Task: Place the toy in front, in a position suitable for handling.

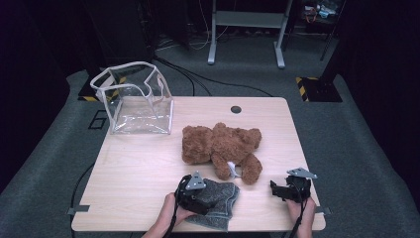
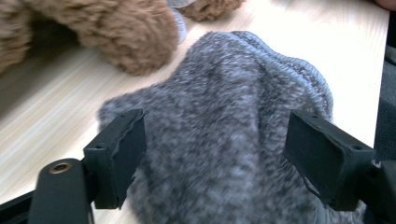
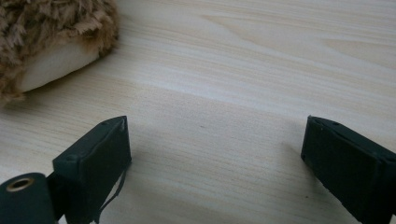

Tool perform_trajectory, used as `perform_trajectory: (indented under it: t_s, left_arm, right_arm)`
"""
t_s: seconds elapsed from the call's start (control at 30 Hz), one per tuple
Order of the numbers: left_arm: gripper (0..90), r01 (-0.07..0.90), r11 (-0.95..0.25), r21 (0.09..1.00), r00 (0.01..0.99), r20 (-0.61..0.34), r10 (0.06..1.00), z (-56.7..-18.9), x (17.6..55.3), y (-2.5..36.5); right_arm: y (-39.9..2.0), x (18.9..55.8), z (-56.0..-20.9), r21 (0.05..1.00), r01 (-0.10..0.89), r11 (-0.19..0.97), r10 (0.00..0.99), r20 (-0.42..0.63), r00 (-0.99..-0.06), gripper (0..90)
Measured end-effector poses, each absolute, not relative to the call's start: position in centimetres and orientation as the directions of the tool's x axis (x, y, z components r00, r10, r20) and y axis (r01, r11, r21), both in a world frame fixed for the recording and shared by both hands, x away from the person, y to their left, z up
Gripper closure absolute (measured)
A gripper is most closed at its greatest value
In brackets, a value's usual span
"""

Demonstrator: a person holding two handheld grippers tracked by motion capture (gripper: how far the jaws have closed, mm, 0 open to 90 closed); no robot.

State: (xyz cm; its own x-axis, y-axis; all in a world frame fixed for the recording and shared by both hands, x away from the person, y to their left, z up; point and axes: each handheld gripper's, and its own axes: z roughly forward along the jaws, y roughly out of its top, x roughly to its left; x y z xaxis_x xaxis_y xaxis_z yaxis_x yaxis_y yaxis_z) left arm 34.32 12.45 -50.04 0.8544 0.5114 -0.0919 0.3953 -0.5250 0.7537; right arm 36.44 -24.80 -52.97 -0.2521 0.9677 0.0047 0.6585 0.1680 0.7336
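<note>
Light wooden rectangular table (image 1: 148, 173) as landmark, standing on grey carpeted floor (image 1: 356, 148). Clear plastic pouch with white trim (image 1: 134, 99) upright and open at the table's far left corner. Small round dark cable hole (image 1: 236, 109) near the table's far edge. Brown plush teddy bear (image 1: 220, 146) lying at the table's middle, slightly right. Grey metal frame legs (image 1: 246, 29) well beyond the table's far side. Black cable (image 1: 198, 78) across the floor behind the table. Yellow-black striped tape (image 1: 303, 84) off the table's far right.
</note>
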Motion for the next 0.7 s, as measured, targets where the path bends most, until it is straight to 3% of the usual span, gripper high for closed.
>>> perform_trajectory:
  t_s: [0.43,0.5,0.7]
  left_arm:
    - [14.8,0.447,-0.475,0.758,0.767,-0.051,0.640,-50.0,34.4,18.8]
    - [14.3,0.466,-0.474,0.747,0.749,-0.048,0.661,-50.4,34.5,20.0]
    - [11.1,0.515,-0.428,0.743,0.665,-0.031,0.746,-51.6,34.4,23.5]
  right_arm:
    - [-24.7,36.4,-53.0,0.732,0.659,0.171,0.968,0.001,-0.252,7.2]
    - [-24.5,36.5,-53.0,0.723,0.668,0.179,0.965,0.004,-0.263,0.0]
    - [-24.5,36.6,-53.0,0.717,0.669,0.193,0.962,-0.003,-0.274,0.0]
